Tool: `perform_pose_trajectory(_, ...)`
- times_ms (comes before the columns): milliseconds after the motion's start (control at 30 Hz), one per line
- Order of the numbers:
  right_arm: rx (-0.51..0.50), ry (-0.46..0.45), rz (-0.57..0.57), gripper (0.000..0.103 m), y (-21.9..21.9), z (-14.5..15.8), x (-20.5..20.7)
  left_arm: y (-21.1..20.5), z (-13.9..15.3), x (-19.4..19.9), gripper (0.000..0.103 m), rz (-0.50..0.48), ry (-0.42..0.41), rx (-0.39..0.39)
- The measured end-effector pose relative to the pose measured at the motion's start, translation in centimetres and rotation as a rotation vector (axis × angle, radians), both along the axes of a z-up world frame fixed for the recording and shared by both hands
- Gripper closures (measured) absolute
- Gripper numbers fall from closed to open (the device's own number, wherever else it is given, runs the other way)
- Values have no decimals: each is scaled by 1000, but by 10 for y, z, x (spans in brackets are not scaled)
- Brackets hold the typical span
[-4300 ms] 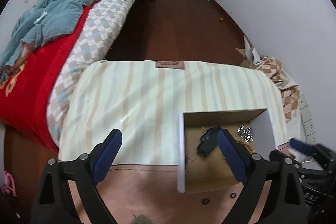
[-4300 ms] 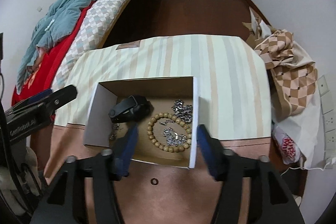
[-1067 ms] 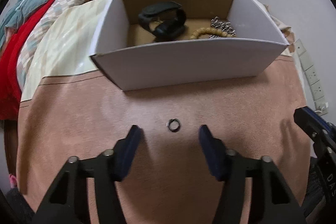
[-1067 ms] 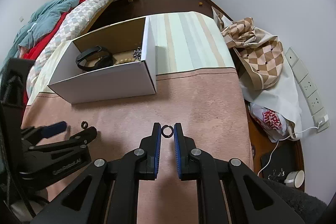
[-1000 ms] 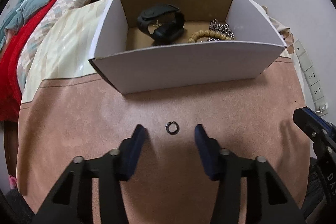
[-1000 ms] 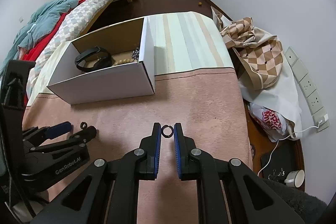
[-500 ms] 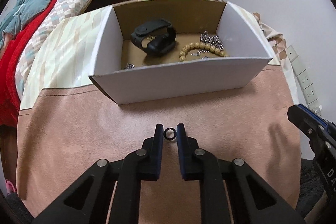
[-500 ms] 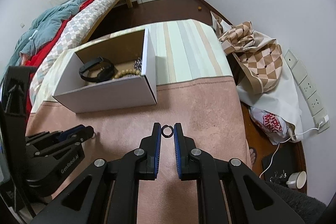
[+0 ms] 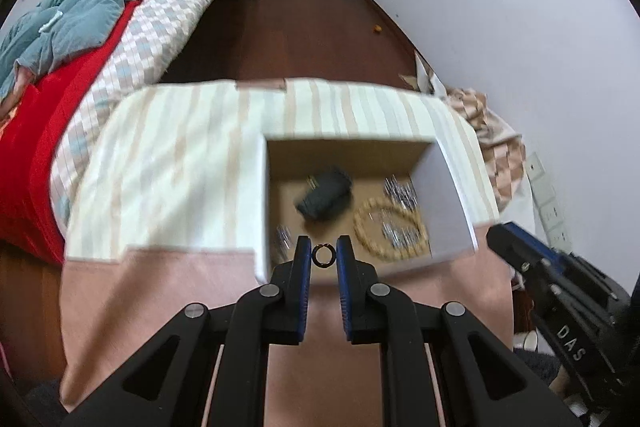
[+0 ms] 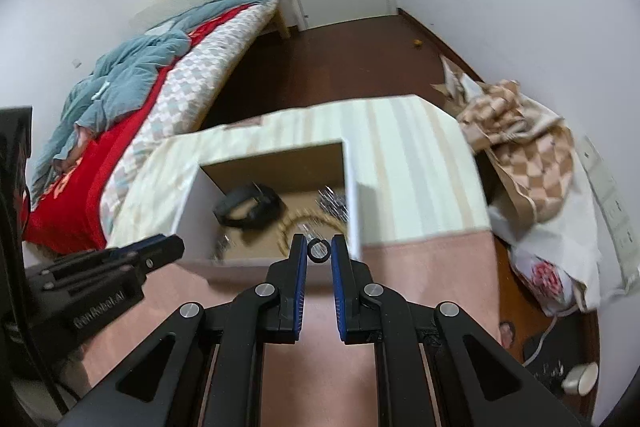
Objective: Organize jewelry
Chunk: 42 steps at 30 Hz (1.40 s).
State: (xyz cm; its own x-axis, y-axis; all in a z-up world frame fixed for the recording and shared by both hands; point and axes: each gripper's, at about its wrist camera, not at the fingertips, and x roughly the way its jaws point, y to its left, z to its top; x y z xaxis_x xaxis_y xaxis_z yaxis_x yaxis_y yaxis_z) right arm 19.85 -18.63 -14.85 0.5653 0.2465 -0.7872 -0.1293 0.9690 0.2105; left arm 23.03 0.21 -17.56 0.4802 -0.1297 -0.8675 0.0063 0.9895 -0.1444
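My left gripper is shut on a small dark ring and holds it above the near wall of the open cardboard box. My right gripper is shut on a second dark ring, also raised over the box's near edge. Inside the box lie a black wristband, a wooden bead bracelet and silver chain pieces. The wristband also shows in the right wrist view. The view is motion-blurred.
The box stands on a table with a striped cloth and a pink mat. A bed with red and blue covers is at the left. A checked cloth bag and white plastic bag lie on the floor at the right.
My left gripper closed on the ring on the pink mat and lifted it. Both grippers have risen and moved forward over the box, each holding a ring.
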Motion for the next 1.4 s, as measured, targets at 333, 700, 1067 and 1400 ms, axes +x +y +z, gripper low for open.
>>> perform_pose_trajectory(333, 27, 124, 115, 90, 32, -19, 92, 20, -9, 68, 93, 0, 65, 2)
perform_pose_trajectory(700, 56, 247, 111, 69, 27, -51, 127, 30, -17, 94, 70, 40, 113, 3)
perform_pose_trajectory(1067, -6, 139, 25, 51, -3, -3, 83, 39, 16, 50, 18, 94, 13, 96)
perform_pose_trajectory(1400, -231, 117, -15, 3, 5, 18, 31, 28, 27, -9, 1, 96, -6, 167)
